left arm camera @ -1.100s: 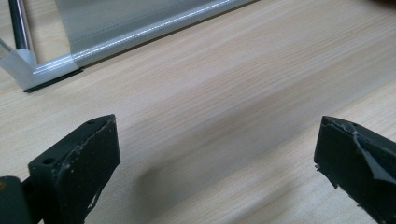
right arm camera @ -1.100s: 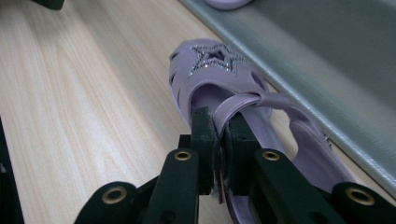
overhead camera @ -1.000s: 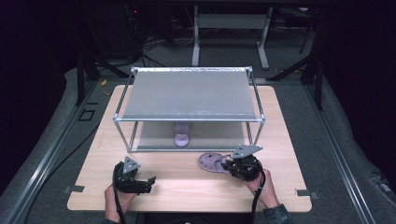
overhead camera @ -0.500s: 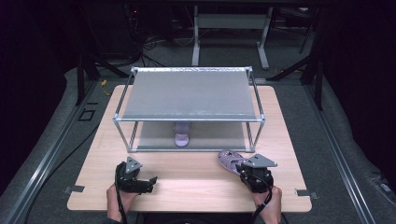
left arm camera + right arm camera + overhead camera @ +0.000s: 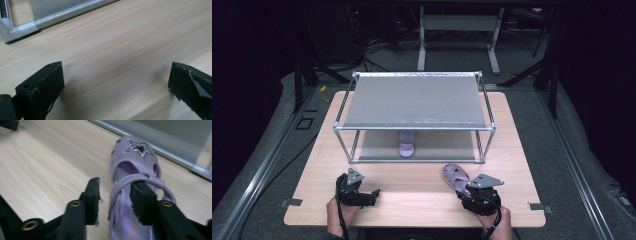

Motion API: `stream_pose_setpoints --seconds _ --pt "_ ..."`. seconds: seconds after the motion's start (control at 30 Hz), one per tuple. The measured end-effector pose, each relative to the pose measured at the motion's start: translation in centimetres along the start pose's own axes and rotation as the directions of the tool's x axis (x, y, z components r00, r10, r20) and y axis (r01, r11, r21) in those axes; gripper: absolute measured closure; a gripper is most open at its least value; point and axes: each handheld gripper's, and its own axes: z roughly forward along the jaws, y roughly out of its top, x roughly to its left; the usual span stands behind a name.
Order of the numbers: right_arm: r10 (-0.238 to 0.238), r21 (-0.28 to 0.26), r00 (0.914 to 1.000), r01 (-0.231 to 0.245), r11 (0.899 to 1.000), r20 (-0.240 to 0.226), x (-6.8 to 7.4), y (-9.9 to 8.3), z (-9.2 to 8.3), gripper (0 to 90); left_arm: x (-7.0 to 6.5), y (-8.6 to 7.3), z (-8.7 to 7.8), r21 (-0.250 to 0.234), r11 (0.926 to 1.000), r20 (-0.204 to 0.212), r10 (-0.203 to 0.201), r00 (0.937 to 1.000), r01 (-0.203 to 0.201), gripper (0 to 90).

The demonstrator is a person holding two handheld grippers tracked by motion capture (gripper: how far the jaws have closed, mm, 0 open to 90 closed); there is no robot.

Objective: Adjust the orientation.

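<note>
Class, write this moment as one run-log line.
sandal: on table | right gripper: jaws just been opening, sandal side between | left gripper: open, empty

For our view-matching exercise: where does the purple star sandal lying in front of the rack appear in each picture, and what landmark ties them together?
High view: the purple star sandal lies lower right of centre on the table, at the right tongs.
Left gripper view: not in this picture.
Right gripper view: the sandal is centre-right, its side strap between the open jaws.
Shared landmark: the rack's lower front rail.
</note>
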Motion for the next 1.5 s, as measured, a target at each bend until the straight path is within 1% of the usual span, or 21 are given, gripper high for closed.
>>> stream_pose_setpoints --seconds 0.13,0.23,0.3,0.43,0.47,0.57,0.6,0.63,0.67,0.7,0.77,0.83,0.93,1.0,1.1,1.23,1.27,1.33,1.4,1.43,1.5 --pt "-0.004 0.015 0.9991 0.004 1.0 -0.041 0.1 -0.2 -0.1 39.8 0.2 0.0 0.1 -0.001 1.0 0.01 -0.008 0.9999 0.008 0.3" --pt "-0.002 0.011 0.9983 0.003 1.0 -0.059 0.1 -0.5 -0.5 35.8 0.2 0.0 0.1 0.0 1.0 0.013 -0.007 0.9999 0.007 0.1" --pt "-0.006 -0.011 0.9974 0.005 1.0 -0.072 0.1 -0.7 -1.0 33.5 0.2 0.0 0.1 -0.001 1.0 0.013 -0.007 0.9999 0.007 0.1" --pt "0.006 -0.057 0.9987 -0.009 0.998 -0.051 -0.2 -1.1 -2.4 24.1 0.2 -0.1 0.1 -0.005 1.0 0.013 -0.008 0.9999 0.008 0.1" --pt "0.015 -0.065 0.9992 -0.017 0.998 -0.037 -0.4 -1.2 -2.7 20.2 0.2 -0.1 0.1 -0.005 1.0 0.014 -0.008 0.9999 0.008 0.1" --pt "0.036 -0.081 0.9993 -0.035 0.996 0.007 -1.3 -1.3 -3.3 14.3 0.2 -0.1 0.1 -0.005 1.0 0.014 -0.008 0.9999 0.009 0.1" --pt "0.04 -0.086 0.9992 -0.04 0.995 -0.008 -1.7 -1.4 -3.3 13.0 0.2 -0.1 0.1 -0.005 0.9999 0.014 -0.008 0.9999 0.009 0.1" --pt "0.047 -0.097 0.9989 -0.047 0.994 -0.005 -1.9 -1.5 -3.2 9.6 0.2 -0.1 0.1 -0.005 1.0 0.015 -0.007 0.9999 0.007 0.1" --pt "0.055 -0.09 0.9985 -0.055 0.994 -0.002 -2.1 -1.6 -3.1 6.2 0.2 -0.1 0.1 -0.005 1.0 0.016 -0.005 0.9999 0.005 0.0" --pt "0.055 -0.09 0.9985 -0.055 0.994 -0.002 -2.1 -1.6 -3.1 6.2 0.2 -0.1 0.1 -0.005 1.0 0.016 -0.005 0.9999 0.005 0.1" --pt "0.065 -0.069 0.9978 -0.064 0.996 0.014 -2.1 -2.0 -2.1 1.4 0.3 -0.1 0.2 -0.006 1.0 0.017 -0.004 0.9998 0.004 0.1" --pt "0.059 -0.063 0.9982 -0.058 0.996 0.012 -2.1 -2.4 -1.4 1.4 0.3 -0.1 0.2 -0.006 1.0 0.017 -0.004 0.9998 0.004 0.1" --pt "0.056 -0.054 0.9985 -0.055 0.997 0.003 -1.8 -3.0 -0.1 6.2 0.3 -0.1 0.2 -0.005 1.0 0.017 -0.003 0.9998 0.003 0.1" --pt "0.06 -0.038 0.998 -0.059 0.998 0.02 -1.7 -3.2 0.6 8.7 0.3 -0.1 0.2 -0.005 1.0 0.017 -0.003 0.9998 0.003 0.1" --pt "0.078 -0.034 0.9961 -0.077 0.996 0.04 -1.8 -3.4 1.0 13.7 0.2 -0.1 0.2 -0.005 1.0 0.017 -0.003 0.9998 0.003 0.1" --pt "0.089 -0.031 0.9952 -0.088 0.996 0.041 -2.0 -3.7 1.3 15.5 0.2 -0.1 0.2 -0.006 1.0 0.017 -0.003 0.9998 0.003 0.1" --pt "0.088 -0.03 0.9955 -0.087 0.996 0.037 -2.0 -3.7 1.4 16.3 0.2 -0.1 0.1 -0.006 1.0 0.017 -0.003 0.9998 0.003 0.2" --pt "0.087 -0.024 0.9949 -0.086 0.996 0.052 -1.9 -3.8 1.4 19.4 0.2 -0.1 0.2 -0.006 1.0 0.017 -0.003 0.9998 0.003 0.1" --pt "0.086 -0.024 0.9954 -0.085 0.996 0.042 -1.8 -3.8 1.6 21.2 0.2 -0.1 0.2 -0.006 1.0 0.018 -0.003 0.9998 0.003 0.1" --pt "0.086 -0.013 0.9951 -0.086 0.996 0.049 -1.7 -3.7 1.6 22.8 0.2 -0.1 0.2 -0.006 1.0 0.017 -0.002 0.9998 0.003 0.1" --pt "0.08 -0.019 0.9954 -0.079 0.997 0.054 -1.5 -3.7 1.8 23.3 0.2 -0.1 0.2 -0.006 1.0 0.017 -0.003 0.9998 0.003 0.1"
